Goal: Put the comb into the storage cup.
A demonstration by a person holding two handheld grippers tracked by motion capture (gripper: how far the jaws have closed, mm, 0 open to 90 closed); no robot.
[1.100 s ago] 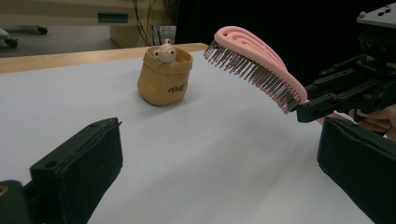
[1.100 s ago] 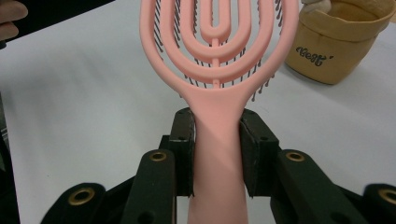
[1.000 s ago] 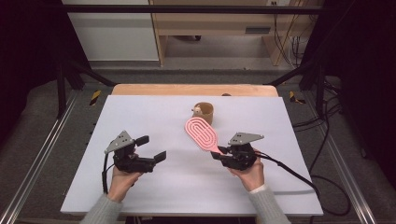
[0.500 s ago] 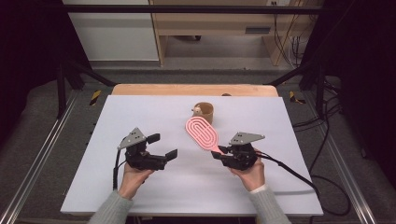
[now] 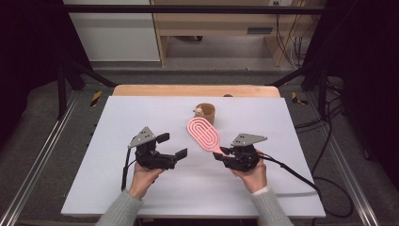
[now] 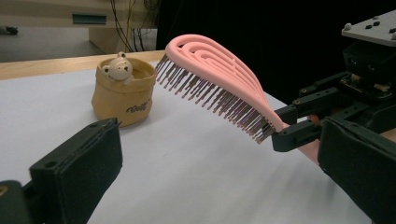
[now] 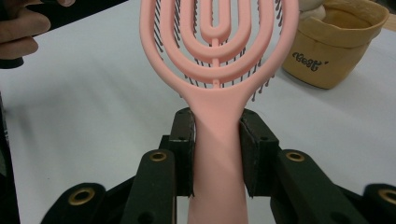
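A pink vented hairbrush [image 5: 203,133] hangs above the white table [image 5: 141,113], head toward the far side and bristles facing down and left. My right gripper [image 5: 220,153] is shut on its handle; in the right gripper view both pads press the handle's sides [image 7: 217,154]. My left gripper [image 5: 172,146] is open and holds nothing, a short way left of the brush. Its own view looks between its wide jaws at the brush [image 6: 210,84], the bristles, and the right gripper [image 6: 294,126] clamping the handle.
A tan fabric pouch [image 5: 205,113] with a small bear figure in it stands just beyond the brush head, also seen as pouch [image 6: 123,95] and pouch [image 7: 334,46]. A wooden strip borders the table's far edge. Cables trail off to the right.
My left gripper has moved right, closer to the brush. The right gripper and the brush have stayed where they were.
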